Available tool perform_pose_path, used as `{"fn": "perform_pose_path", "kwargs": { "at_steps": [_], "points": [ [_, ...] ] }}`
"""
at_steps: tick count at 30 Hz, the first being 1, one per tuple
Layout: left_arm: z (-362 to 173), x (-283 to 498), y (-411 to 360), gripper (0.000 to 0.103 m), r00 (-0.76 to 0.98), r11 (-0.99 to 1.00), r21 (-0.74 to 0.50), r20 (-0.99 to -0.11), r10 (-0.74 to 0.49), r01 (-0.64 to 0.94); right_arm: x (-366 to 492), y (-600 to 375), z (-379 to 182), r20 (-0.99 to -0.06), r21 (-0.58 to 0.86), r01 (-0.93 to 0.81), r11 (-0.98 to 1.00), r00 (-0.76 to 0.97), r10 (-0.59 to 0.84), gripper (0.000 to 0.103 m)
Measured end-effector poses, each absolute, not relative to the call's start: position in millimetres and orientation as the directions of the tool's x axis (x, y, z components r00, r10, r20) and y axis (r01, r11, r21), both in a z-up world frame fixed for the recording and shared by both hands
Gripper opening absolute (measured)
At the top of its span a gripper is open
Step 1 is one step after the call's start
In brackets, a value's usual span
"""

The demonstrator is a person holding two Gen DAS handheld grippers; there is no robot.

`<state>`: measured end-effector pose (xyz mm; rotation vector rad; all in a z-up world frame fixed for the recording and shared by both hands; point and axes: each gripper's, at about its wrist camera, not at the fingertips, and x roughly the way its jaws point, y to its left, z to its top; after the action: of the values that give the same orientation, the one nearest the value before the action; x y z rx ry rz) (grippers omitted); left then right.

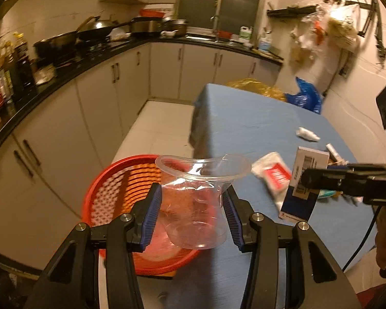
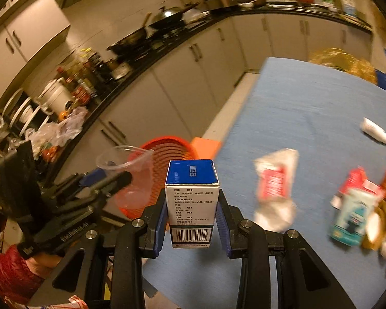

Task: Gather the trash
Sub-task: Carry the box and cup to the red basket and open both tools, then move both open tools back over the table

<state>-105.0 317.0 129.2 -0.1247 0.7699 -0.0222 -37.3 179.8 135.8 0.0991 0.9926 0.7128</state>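
Trash is in both grippers right now. The left gripper (image 1: pixel 193 206) squeezes a clear plastic cup (image 1: pixel 195 200) between its blue pads (image 1: pixel 151 211), and the cup's rim is bent out of shape. The cup sits right in the middle of this gripper, straight ahead at twelve o'clock. Behind the cup, toward ten o'clock, is a red basket (image 1: pixel 110 180) at the edge of the blue table (image 1: pixel 244 118). The right gripper (image 2: pixel 191 213) grips a blue and white box (image 2: pixel 191 200) standing upright between its pads, straight ahead at twelve o'clock. In the left view this box (image 1: pixel 303 180) shows at three o'clock, held by the dark finger of the other gripper. More trash lies on the table: a white and red packet (image 2: pixel 275 185) at two o'clock from the right gripper, a white tube (image 2: pixel 375 131) farther off, and a teal carton (image 2: pixel 350 219) near three o'clock. From the right view, the red basket (image 2: pixel 167 152) is just past the box, with the cup (image 2: pixel 131 170) at ten o'clock.
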Motion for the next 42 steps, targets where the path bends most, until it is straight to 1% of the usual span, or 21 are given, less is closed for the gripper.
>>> {"fn": "perform_pose_path", "kwargs": {
  "at_steps": [6, 14, 15, 16, 17, 18, 23, 27, 29, 33, 36, 42],
  "points": [
    [115, -106, 354, 0.047, 0.696, 0.991, -0.116, -0.717, -0.034, -0.071, -21, 234, 122, -0.749, 0.401, -0.512, 0.760, 0.296, 0.594, 0.037],
    [105, -97, 371, 0.048, 0.677, 0.990, -0.114, -0.735, -0.030, -0.081, -1, 265, 101, -0.781, 0.395, -0.488, 0.779, 0.268, 0.564, 0.038],
    [105, -96, 373, 0.049, 0.677, 0.990, -0.119, -0.735, -0.033, -0.081, 1, 267, 100, -0.784, 0.392, -0.486, 0.781, 0.269, 0.560, 0.038],
    [104, -96, 374, 0.056, 0.676, 0.989, -0.121, -0.736, -0.033, -0.084, 3, 267, 100, -0.783, 0.395, -0.479, 0.784, 0.269, 0.560, 0.039],
    [105, -96, 375, 0.062, 0.675, 0.989, -0.119, -0.737, -0.028, -0.089, 4, 264, 101, -0.780, 0.404, -0.472, 0.784, 0.269, 0.564, 0.043],
    [105, -98, 376, 0.066, 0.681, 0.988, -0.121, -0.732, -0.022, -0.098, 5, 263, 101, -0.778, 0.408, -0.464, 0.786, 0.274, 0.566, 0.045],
    [105, -98, 385, 0.067, 0.680, 0.982, -0.141, -0.733, -0.020, -0.124, 4, 253, 109, -0.770, 0.407, -0.449, 0.796, 0.301, 0.563, 0.046],
    [112, -103, 384, 0.067, 0.696, 0.982, -0.141, -0.717, -0.015, -0.124, -7, 233, 121, -0.760, 0.395, -0.436, 0.809, 0.339, 0.554, 0.047],
    [119, -107, 377, 0.067, 0.712, 0.984, -0.137, -0.702, -0.017, -0.112, -18, 217, 125, -0.758, 0.383, -0.424, 0.821, 0.363, 0.542, 0.055],
    [124, -107, 354, 0.067, 0.722, 0.990, -0.134, -0.689, -0.062, -0.043, -42, 180, 122, -0.771, 0.363, -0.365, 0.857, 0.398, 0.497, 0.058],
    [125, -100, 327, 0.067, 0.712, 0.987, -0.154, -0.690, -0.135, 0.038, -54, 146, 114, -0.784, 0.373, -0.286, 0.883, 0.412, 0.465, 0.058],
    [116, -77, 265, 0.072, 0.657, 0.968, -0.191, -0.711, -0.252, 0.165, -72, 64, 109, -0.805, 0.355, -0.121, 0.927, 0.465, 0.369, 0.059]
  ]
}}
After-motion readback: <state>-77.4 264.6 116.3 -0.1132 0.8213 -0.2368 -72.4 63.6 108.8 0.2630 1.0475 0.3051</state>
